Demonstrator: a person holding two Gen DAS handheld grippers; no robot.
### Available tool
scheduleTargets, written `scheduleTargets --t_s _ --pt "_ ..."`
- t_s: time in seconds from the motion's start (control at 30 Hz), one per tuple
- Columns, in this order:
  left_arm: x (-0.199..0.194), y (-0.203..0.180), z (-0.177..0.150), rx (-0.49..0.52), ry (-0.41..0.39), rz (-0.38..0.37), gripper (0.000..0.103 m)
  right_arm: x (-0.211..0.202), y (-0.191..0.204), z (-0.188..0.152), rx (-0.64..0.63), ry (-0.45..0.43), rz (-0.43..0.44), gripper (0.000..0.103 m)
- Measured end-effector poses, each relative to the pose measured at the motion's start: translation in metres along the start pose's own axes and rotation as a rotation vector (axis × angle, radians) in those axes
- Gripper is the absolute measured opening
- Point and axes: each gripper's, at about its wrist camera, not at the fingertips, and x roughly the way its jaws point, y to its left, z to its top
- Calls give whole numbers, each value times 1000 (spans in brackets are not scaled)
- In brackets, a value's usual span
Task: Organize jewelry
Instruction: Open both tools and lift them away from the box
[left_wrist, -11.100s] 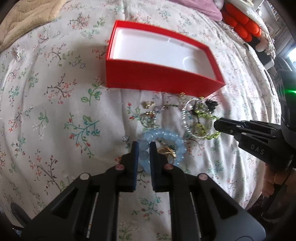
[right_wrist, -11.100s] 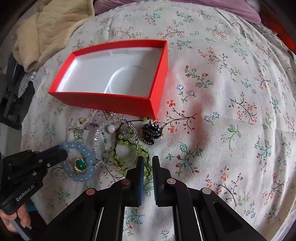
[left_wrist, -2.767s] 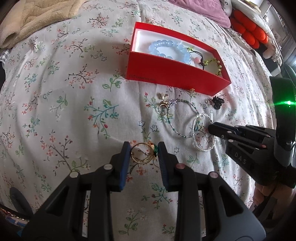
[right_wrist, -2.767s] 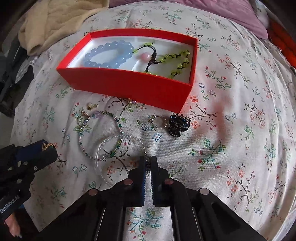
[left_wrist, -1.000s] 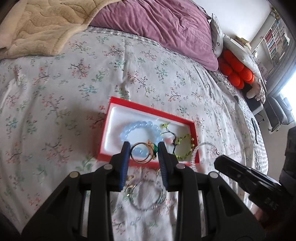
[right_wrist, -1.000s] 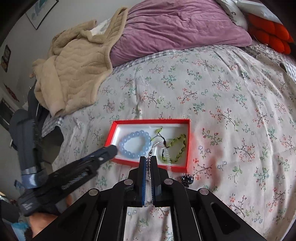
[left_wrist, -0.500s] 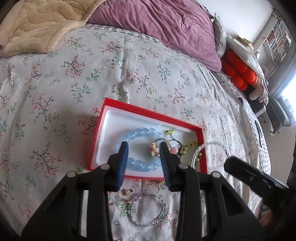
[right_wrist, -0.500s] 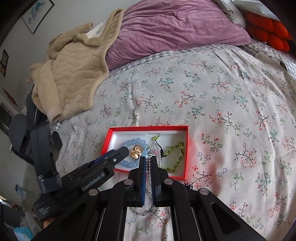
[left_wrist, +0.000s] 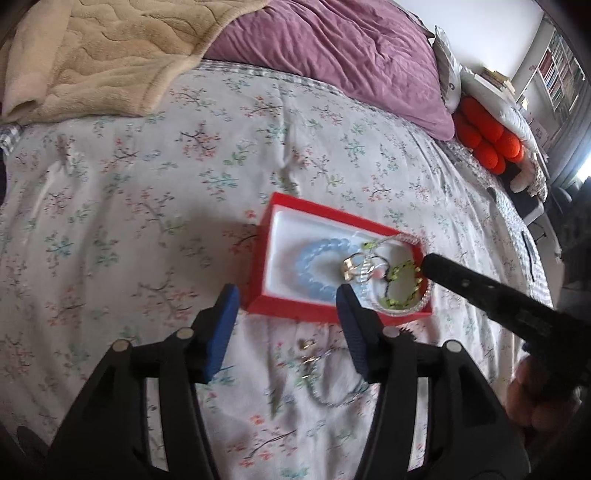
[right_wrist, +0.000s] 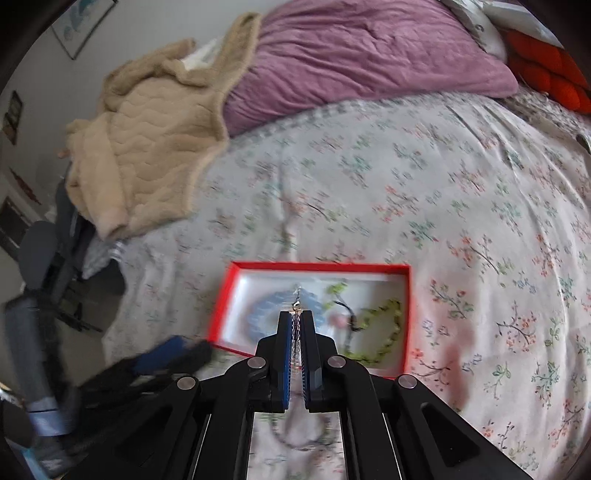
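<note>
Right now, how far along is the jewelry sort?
Done: blue bead bracelet, green bead bracelet and gold ring lie in the red box. In hand: right gripper pinches a clear bead bracelet; left gripper is open. Left: silver chain bracelet and small gold pieces on the bedspread.

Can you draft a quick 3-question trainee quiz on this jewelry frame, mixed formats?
1. True or false: the left gripper is shut on the gold ring.
2. What does the right gripper hold? A) pale blue bead bracelet B) clear beaded bracelet C) green bead bracelet
3. Fill in: the gold ring lies inside the ____.

Key:
1. False. Its jaws stand wide open and empty; the ring sits in the red rectangular box.
2. B. The clear beaded bracelet is pinched between its jaws; the pale blue bead bracelet and green bead bracelet lie in the box.
3. red rectangular box
</note>
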Motion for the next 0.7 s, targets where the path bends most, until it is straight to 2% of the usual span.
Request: scheduleTargets --t_s 0.17,0.37,0.57,0.7 --pt "0 12 -4 -8 23 17 57 23 -27 -7 50 61 -64 4" --pt "-3 14 -7 -21 26 15 57 29 -37 -9 45 67 -113 4" --pt "-1 6 -9 5 35 16 57 24 -40 -3 21 22 -142 5" --pt "1 2 -11 22 47 18 57 19 -39 2 -15 -27 -121 9"
